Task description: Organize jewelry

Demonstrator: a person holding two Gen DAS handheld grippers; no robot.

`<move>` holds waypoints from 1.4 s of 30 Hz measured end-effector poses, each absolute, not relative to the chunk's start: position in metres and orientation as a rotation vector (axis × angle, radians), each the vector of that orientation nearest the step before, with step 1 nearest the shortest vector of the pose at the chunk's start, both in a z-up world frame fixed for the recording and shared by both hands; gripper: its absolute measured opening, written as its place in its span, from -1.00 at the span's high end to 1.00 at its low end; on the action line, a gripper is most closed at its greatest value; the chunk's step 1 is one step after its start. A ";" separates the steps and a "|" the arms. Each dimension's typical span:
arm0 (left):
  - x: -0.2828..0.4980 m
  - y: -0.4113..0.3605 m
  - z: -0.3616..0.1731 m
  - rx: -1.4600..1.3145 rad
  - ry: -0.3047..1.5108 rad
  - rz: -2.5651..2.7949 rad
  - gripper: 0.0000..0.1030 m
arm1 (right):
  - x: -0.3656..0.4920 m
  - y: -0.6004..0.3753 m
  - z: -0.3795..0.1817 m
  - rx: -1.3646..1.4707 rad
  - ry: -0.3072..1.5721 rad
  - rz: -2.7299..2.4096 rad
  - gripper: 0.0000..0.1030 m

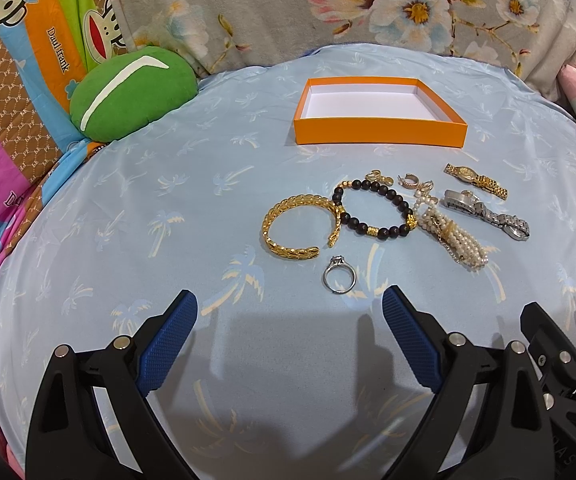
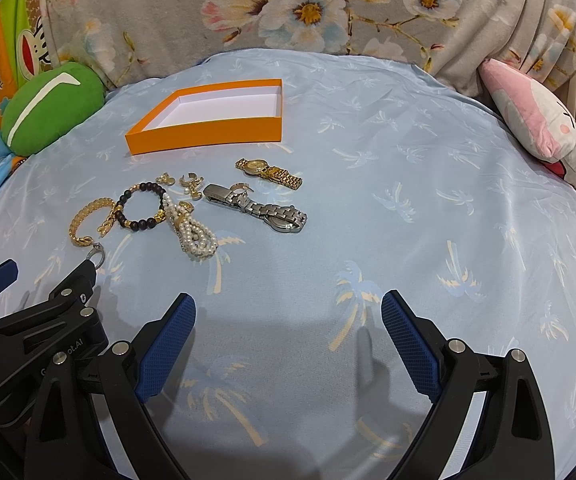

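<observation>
An empty orange box [image 1: 379,131] [image 2: 208,136] with a white inside sits on the light blue sheet. In front of it lie a gold cuff bracelet [image 1: 288,232] [image 2: 84,220], a black bead bracelet [image 1: 371,208] [image 2: 140,208], a pearl strand [image 1: 451,236] [image 2: 194,232], small gold earrings [image 1: 407,182] [image 2: 186,184], a gold watch [image 1: 473,178] [image 2: 270,172], a silver watch [image 1: 487,212] [image 2: 260,208] and a silver ring [image 1: 339,276] [image 2: 96,256]. My left gripper [image 1: 289,312] is open just short of the ring. My right gripper [image 2: 288,312] is open over bare sheet, right of the jewelry.
A green plush cushion [image 1: 132,92] [image 2: 52,108] lies at the back left. A pink pillow [image 2: 539,128] lies at the back right. Floral fabric [image 1: 327,12] rises behind the sheet. The other gripper's body shows at each frame's inner edge.
</observation>
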State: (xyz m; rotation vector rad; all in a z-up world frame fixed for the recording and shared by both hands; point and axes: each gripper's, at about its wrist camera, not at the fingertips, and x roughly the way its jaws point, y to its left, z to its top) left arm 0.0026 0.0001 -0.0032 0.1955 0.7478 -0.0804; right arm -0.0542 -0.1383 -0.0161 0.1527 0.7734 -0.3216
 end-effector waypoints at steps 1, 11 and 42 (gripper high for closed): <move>0.003 0.000 -0.003 0.196 0.748 -0.080 -0.77 | -0.054 -0.138 -0.016 0.153 0.773 -0.322 -0.79; -0.002 0.000 -0.011 0.184 0.747 -0.088 -0.81 | -0.055 -0.138 -0.017 0.175 0.777 -0.303 -0.79; 0.055 0.058 -0.002 0.025 0.863 -0.174 -0.87 | 0.037 -0.180 -0.014 0.045 0.834 -0.072 -0.08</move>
